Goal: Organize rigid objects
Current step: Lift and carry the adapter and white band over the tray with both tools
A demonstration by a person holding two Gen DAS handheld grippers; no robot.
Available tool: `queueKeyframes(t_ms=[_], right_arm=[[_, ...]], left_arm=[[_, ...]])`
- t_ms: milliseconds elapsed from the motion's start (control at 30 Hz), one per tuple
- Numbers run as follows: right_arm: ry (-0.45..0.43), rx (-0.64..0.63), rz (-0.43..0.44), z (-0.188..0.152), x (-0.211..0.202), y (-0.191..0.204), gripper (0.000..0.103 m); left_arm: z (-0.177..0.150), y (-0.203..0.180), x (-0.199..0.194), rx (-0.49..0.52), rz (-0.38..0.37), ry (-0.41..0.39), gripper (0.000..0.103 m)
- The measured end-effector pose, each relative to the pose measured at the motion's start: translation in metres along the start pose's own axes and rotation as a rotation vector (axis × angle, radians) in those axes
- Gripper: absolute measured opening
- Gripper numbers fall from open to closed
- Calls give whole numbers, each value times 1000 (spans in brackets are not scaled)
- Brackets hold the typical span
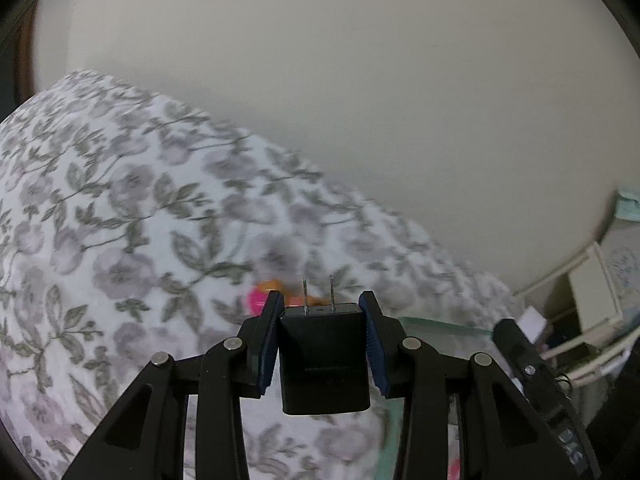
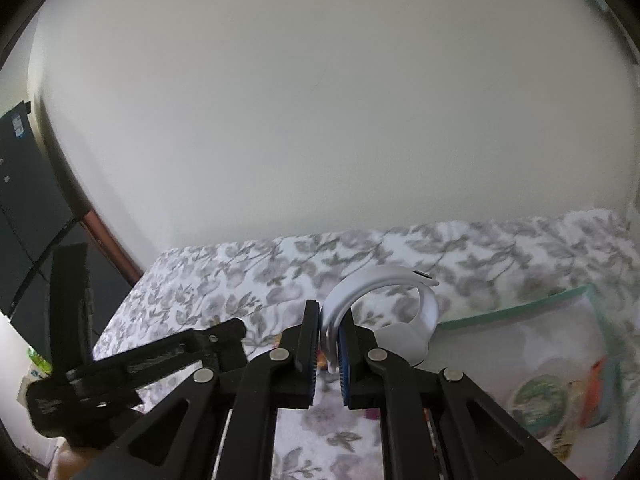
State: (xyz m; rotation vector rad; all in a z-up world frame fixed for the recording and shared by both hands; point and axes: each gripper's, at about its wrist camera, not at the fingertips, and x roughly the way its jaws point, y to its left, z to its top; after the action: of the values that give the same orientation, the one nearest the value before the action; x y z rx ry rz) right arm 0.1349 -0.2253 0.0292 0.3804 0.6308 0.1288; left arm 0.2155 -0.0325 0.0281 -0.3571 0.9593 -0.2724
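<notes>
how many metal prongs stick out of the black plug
2. Both prongs stand side by side on the far end of the plug, pointing away from the camera, between the left tool's fingers.

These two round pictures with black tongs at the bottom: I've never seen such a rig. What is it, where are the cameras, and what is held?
No robot: a person holds one set of tongs in each hand, each carrying a wide-angle camera looking along its fingers. The left view shows the left tongs shut on a black plug adapter, prongs pointing away. The right view shows the right tongs shut on a white curved band. Below lies a floral bedspread with a clear, green-edged pouch on it.
</notes>
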Motion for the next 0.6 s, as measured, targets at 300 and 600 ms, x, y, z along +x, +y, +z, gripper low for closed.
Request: queueKeyframes(t_ms=[300, 600], right_arm=[[-48, 15, -97, 13, -41, -48, 9], [-63, 103, -186, 12, -76, -115, 9]], left_arm=[[-18, -68, -3, 141, -78, 19, 40], [-53, -129, 19, 274, -148, 110, 40]])
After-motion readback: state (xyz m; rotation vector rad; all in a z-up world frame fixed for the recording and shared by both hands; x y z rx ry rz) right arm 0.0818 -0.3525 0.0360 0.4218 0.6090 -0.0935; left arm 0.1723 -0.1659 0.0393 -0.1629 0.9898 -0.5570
